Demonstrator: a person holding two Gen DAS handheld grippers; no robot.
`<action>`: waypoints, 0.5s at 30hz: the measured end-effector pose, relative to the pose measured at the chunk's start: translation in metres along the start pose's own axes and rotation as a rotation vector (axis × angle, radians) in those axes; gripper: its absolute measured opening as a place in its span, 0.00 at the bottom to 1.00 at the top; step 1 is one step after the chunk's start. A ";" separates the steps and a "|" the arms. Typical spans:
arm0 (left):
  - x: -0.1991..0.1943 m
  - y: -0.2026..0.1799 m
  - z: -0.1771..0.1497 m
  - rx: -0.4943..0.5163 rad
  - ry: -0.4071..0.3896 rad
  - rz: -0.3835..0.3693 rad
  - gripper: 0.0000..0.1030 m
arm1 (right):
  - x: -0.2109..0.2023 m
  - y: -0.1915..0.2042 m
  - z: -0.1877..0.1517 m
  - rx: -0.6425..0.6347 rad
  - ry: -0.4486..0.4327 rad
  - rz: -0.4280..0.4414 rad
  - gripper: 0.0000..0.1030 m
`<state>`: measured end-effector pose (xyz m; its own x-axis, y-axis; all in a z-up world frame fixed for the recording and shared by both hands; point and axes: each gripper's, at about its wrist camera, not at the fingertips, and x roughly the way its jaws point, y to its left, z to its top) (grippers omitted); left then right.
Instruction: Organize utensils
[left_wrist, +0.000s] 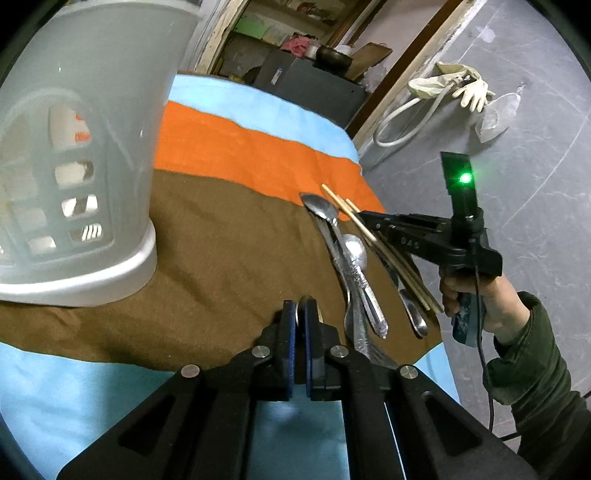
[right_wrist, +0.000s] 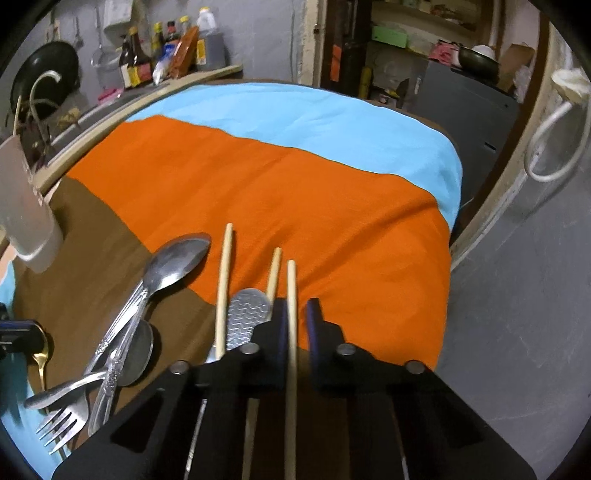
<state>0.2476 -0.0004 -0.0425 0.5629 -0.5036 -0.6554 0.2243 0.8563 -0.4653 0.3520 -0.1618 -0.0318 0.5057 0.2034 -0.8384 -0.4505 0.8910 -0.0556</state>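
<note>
Resting on a counter covered by a striped cloth (left_wrist: 221, 240) of brown, orange and light blue bands, the loose utensils are grouped near the cloth's right edge in the left wrist view. The group comprises a large steel spoon (right_wrist: 177, 258), a second spoon (right_wrist: 138, 354) lying bowl-down beneath ornate handles, a fork (right_wrist: 62, 424), an embossed steel handle (right_wrist: 247, 314) and two bare wooden chopsticks (right_wrist: 223, 288) (right_wrist: 273, 269).

The left tool (left_wrist: 301, 314) is clenched. A thin gold-coloured spoon (right_wrist: 40, 360) is gripped between its blue pads, and the spoon's handle is seen hanging below that tool at the left edge of the right wrist view.

The right tool (right_wrist: 297, 314) is closed on a third chopstick (right_wrist: 291, 295), which runs lengthwise between its fingers. In the left wrist view that chopstick is seen tilted, with its far end raised over the orange band. This tool is carried by a hand (left_wrist: 469, 295) in a dark green sleeve (left_wrist: 535, 362).

A white perforated plastic holder (left_wrist: 74, 147) stands upright on the brown band, well apart from the utensil group.
</note>
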 end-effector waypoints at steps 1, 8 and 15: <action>-0.003 -0.002 0.001 0.008 -0.012 0.002 0.02 | 0.000 -0.001 0.000 0.005 0.000 0.001 0.04; -0.018 -0.018 0.015 0.083 -0.110 0.040 0.01 | -0.036 -0.008 -0.010 0.130 -0.160 0.031 0.03; -0.034 -0.035 0.027 0.172 -0.224 0.092 0.00 | -0.090 0.004 -0.020 0.207 -0.452 0.086 0.03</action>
<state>0.2414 -0.0100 0.0122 0.7441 -0.4017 -0.5337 0.2851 0.9135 -0.2902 0.2899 -0.1841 0.0324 0.7616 0.3943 -0.5143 -0.3724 0.9158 0.1506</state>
